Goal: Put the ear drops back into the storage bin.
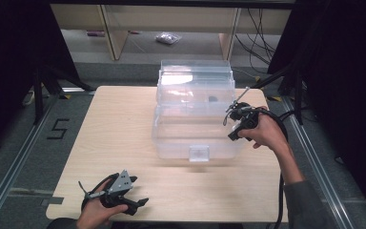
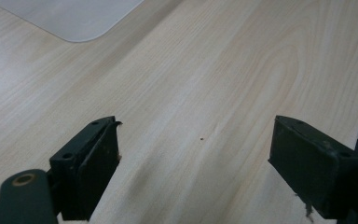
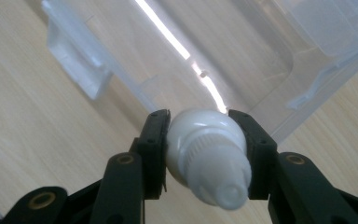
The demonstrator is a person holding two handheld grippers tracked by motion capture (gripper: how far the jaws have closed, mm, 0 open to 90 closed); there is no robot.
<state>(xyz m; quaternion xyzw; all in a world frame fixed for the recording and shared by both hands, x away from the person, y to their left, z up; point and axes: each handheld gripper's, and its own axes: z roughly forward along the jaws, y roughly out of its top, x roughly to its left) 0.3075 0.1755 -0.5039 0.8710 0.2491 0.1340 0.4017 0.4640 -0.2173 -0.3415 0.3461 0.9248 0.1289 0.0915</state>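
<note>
The right gripper (image 3: 200,154) is clamping a white bottle (image 3: 208,156) at the clear box's (image 1: 195,119) 3 o'clock side, while the left gripper (image 2: 196,172) is resting open-jawed at the table's (image 1: 119,124) 7 o'clock corner.

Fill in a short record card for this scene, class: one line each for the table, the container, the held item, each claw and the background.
table: light wooden top
container: clear plastic box with its lid up, standing on the table
held item: white bottle with a ribbed cap, nozzle toward the camera
right claw: shut on the white bottle, beside the box's right edge
left claw: open, nothing between its jaws, low over bare wood at the table's near left
background: small plastic bag on the floor beyond the table
</note>
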